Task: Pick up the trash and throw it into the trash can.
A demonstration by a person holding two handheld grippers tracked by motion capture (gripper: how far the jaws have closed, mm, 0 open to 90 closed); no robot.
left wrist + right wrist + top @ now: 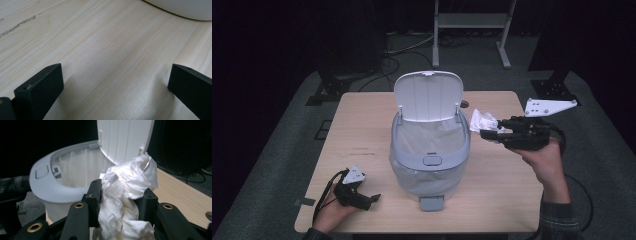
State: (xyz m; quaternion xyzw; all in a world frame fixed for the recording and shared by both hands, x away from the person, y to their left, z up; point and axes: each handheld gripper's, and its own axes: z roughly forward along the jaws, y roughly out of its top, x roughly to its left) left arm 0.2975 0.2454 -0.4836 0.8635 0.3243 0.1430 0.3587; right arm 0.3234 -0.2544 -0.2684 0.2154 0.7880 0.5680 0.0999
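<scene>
A small white pedal bin (430,160) with a grey rim stands mid-table, its lid (428,95) raised upright and a clear liner inside. My right gripper (490,131) is held in the air just right of the bin's rim, shut on a crumpled white tissue (482,120). In the right gripper view the tissue (127,192) is squeezed between the two black fingers (94,195), with the open bin (65,180) beyond it. My left gripper (373,200) rests on the table at the front left, open with nothing between its fingers (40,87).
The wooden table (362,125) carries a dark scratch (362,152) at the left. The bin's foot pedal (432,202) juts toward the front edge. A metal stand (472,30) and cables lie on the floor behind.
</scene>
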